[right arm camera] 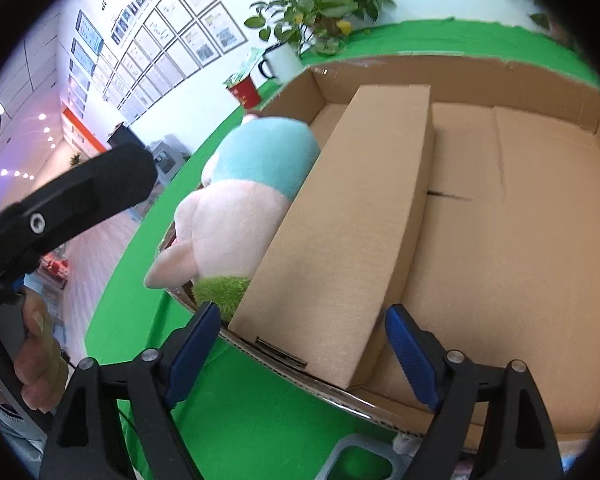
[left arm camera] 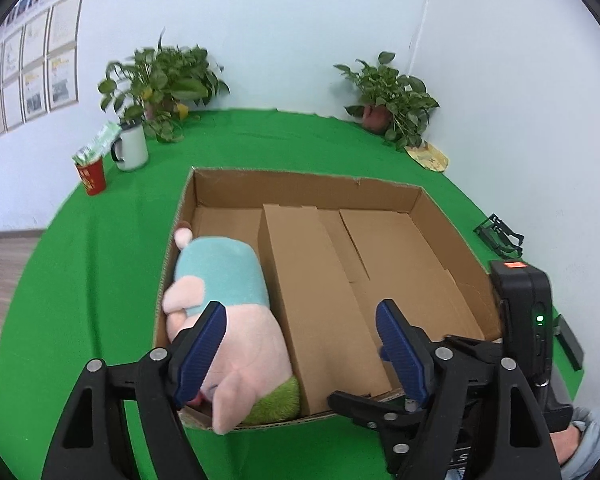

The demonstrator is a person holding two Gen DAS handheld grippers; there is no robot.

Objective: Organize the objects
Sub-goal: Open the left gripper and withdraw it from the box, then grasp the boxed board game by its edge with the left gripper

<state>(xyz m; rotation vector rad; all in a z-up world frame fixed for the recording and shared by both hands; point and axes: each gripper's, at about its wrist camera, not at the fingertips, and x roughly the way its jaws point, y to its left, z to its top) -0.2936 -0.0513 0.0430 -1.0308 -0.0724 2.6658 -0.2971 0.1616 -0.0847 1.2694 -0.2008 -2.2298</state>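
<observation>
My left gripper point(left arm camera: 300, 344) stands wide open with nothing pressed between its blue pads; the left pad sits in front of the plush pig's point(left arm camera: 224, 312) pink body, and I cannot tell whether it touches the plush. My right gripper point(right arm camera: 302, 354) is also wide open, its fingers straddling the near end of the inner cardboard divider point(right arm camera: 340, 232) without gripping it.

Both point down over a green table point(left arm camera: 92, 280) in a white-walled corner. On it sits a big open cardboard box point(left arm camera: 300, 184); the pig lies in the narrow left compartment, head toward me, one ear hanging over the near rim, wedged between the box wall and the divider. The wide right compartment shows bare cardboard.

Along the back stand two potted plants point(left arm camera: 164, 80), a white mug point(left arm camera: 132, 146) and a red cup point(left arm camera: 92, 178). Framed sheets cover the left wall.

In the right wrist view my left hand point(right arm camera: 36, 356) wraps its gripper's handle.
</observation>
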